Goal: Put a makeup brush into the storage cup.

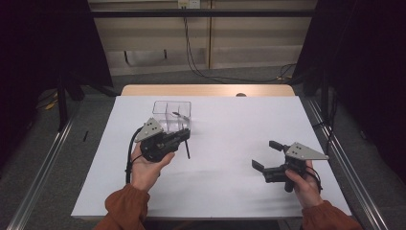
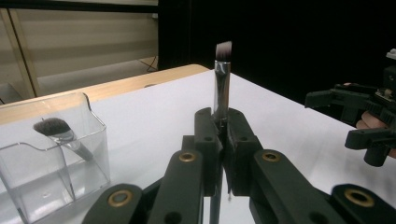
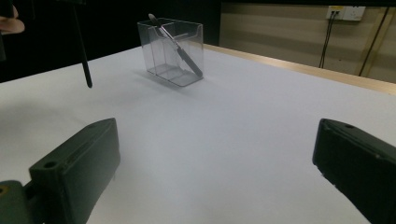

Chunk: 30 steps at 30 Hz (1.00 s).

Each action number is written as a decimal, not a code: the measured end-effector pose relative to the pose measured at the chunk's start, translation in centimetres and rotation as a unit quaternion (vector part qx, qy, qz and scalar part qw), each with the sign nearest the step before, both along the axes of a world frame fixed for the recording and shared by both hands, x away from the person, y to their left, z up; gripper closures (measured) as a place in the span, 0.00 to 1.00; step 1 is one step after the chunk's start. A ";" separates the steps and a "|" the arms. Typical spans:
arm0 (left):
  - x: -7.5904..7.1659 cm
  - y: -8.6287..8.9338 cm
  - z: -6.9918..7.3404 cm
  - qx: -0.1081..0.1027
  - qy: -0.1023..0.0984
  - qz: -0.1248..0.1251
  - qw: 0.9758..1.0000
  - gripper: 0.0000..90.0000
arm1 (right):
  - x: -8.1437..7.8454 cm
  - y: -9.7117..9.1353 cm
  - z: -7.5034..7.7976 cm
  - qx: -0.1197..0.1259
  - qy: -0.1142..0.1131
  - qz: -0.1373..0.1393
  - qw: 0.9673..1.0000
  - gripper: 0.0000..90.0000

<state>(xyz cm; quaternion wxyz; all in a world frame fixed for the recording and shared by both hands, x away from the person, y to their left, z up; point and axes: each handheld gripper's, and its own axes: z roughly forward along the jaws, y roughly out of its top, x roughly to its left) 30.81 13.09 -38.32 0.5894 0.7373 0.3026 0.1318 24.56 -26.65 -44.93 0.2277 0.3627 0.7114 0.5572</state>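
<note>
My left gripper (image 1: 184, 135) hovers just in front of a clear plastic organizer (image 1: 172, 115) and is shut on a thin black makeup brush (image 1: 187, 149). In the left gripper view its jaws (image 2: 222, 119) pinch the brush (image 2: 221, 88) by the ferrule, bristles up and handle hanging down. A second brush (image 2: 53, 128) leans inside the organizer (image 2: 88, 154). My right gripper (image 1: 265, 154) is held over the table's right side, open, with nothing between its jaws (image 3: 217, 140). From there the organizer (image 3: 191, 37) and its brush (image 3: 180, 46) stand far ahead, with the held brush's handle (image 3: 84, 56) at the left.
A white sheet (image 1: 225, 143) covers the table, with a wooden edge (image 1: 206, 90) at the back. Metal rails (image 1: 344, 163) run along both sides. Cables (image 1: 191, 52) hang on the wall behind. Dark curtains flank the table.
</note>
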 end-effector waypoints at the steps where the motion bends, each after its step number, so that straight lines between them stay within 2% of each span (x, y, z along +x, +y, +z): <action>1: 0.0 -0.1 0.2 0.000 -0.003 0.001 1.000 0.95 | -0.1 -0.2 -0.1 -0.002 0.001 -0.002 1.000 0.00; 7: 0.4 0.2 0.9 -0.005 -0.009 0.007 1.000 0.95 | -0.7 -1.2 -0.1 -0.004 -0.006 -0.016 1.000 0.01; 13: 1.3 0.9 0.9 -0.015 -0.010 0.030 0.999 0.95 | -1.5 -1.8 -0.6 -0.002 -0.003 -0.032 0.999 0.00; 15: 1.5 1.0 0.8 -0.012 -0.011 0.034 0.999 0.95 | -1.7 -1.9 -0.7 -0.007 -0.003 -0.033 0.999 0.00; 19: 2.1 1.2 1.0 -0.018 -0.013 0.045 0.999 0.95 | -2.1 -2.1 -0.9 0.000 -0.004 -0.042 0.999 0.00; 24: 2.8 0.9 1.3 -0.022 -0.015 0.049 0.998 0.95 | -2.4 -2.2 -1.1 -0.006 -0.005 -0.045 0.999 0.00; 30: 3.8 0.0 1.9 -0.019 -0.025 0.054 0.998 0.95 | -2.6 -2.2 -1.1 0.001 -0.009 -0.038 0.999 0.00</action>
